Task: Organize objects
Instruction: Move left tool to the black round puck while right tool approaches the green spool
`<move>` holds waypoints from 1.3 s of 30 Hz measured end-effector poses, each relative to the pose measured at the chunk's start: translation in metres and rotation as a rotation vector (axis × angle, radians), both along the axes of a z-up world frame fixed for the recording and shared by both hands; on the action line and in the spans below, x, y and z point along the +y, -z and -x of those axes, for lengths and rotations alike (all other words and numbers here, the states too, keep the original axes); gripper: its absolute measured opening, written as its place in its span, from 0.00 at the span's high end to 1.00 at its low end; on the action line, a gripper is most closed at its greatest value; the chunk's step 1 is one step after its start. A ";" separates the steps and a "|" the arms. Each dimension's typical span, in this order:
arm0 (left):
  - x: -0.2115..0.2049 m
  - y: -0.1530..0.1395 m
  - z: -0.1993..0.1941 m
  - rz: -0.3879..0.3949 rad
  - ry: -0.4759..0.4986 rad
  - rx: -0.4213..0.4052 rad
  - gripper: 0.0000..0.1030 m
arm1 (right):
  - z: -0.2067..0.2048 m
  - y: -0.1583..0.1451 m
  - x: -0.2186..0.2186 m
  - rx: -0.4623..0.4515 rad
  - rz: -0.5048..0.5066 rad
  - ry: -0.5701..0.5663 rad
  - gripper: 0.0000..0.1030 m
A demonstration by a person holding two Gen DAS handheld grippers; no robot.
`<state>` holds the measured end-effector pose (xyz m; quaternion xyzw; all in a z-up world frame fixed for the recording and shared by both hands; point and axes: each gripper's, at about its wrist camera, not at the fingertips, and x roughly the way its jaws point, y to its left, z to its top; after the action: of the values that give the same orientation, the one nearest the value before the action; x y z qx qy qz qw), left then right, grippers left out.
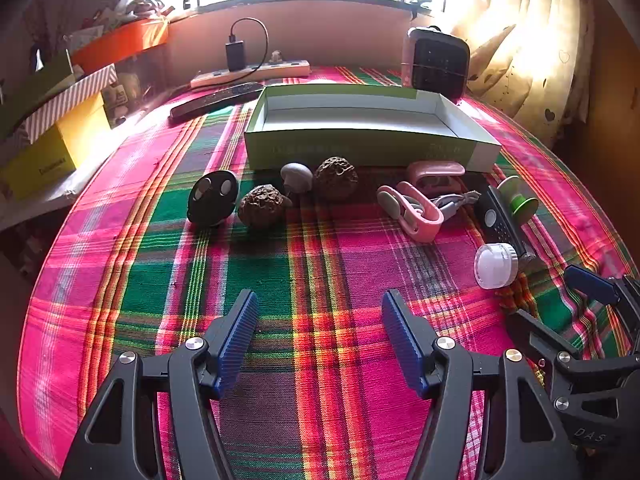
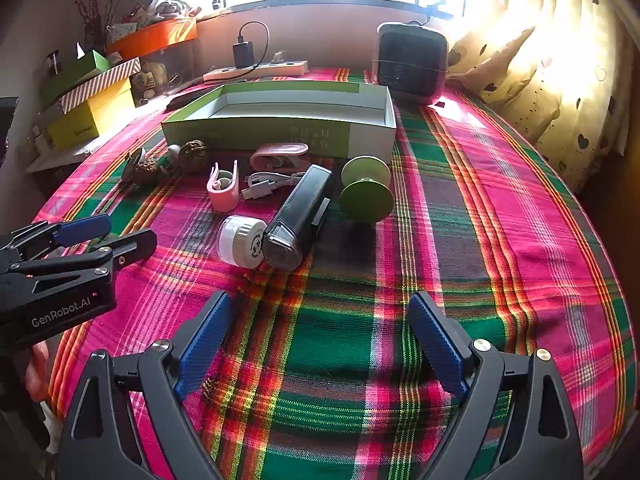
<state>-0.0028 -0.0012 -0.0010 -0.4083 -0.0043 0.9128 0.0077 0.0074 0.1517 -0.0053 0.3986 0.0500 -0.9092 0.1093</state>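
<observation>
A: Hovering over the pink-and-green plaid tablecloth (image 1: 320, 248), left gripper (image 1: 320, 334), blue ribbed pads spread wide, nothing between them, only cloth below.

B: Same on the other side: right gripper (image 2: 320, 344), jaws wide apart, empty, angled down at the cloth.

A: Scanning the row from the left. Black oval key fob with two grey buttons (image 1: 213, 197), propped up on edge. Just beside it, brown wrinkled walnut (image 1: 262, 205). Then small grey mushroom-shaped knob (image 1: 296, 176), and a second brown wrinkled walnut (image 1: 336, 177), close against the box front.

B: Behind all of them, shallow open green-and-white cardboard box (image 1: 360, 146), white inside, nothing in it.

A: Moving right: pink plastic clip (image 1: 416, 210) lying open on the cloth, a pink oval case (image 1: 436, 172) behind it near the box, grey coiled cable (image 1: 456, 202) tucked between.

B: Then the black slim rectangular device (image 2: 302, 216), lying lengthwise, its clear end toward the camera. Touching that end, white ribbed round cap (image 2: 241, 241), on its side. Green double-disc spool (image 2: 366, 188) just right of the device.

A: Everything on the cloth in front of the box, none of it inside, none of it touched by either set of jaws.

B: Far back by the window wall: white power strip with a black charger (image 2: 256, 68), dark grey boxy heater (image 2: 412, 60) at the right.
</observation>
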 end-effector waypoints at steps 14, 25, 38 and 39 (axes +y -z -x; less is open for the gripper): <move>-0.003 -0.001 0.000 0.002 0.033 -0.004 0.38 | 0.004 0.001 0.004 -0.009 0.004 -0.003 0.13; -0.018 -0.003 0.006 -0.004 0.087 -0.024 0.39 | 0.027 -0.002 0.031 -0.049 -0.013 0.059 0.13; -0.071 -0.005 0.019 -0.118 0.011 -0.036 0.39 | 0.064 -0.003 0.032 -0.073 -0.048 0.024 0.13; -0.073 -0.005 0.020 -0.122 0.010 -0.036 0.39 | 0.066 -0.002 0.033 -0.084 -0.034 0.020 0.13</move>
<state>-0.0229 -0.0741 0.0037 -0.4236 -0.0582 0.9032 0.0373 -0.0589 0.1846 -0.0030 0.4388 0.0570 -0.8917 0.0955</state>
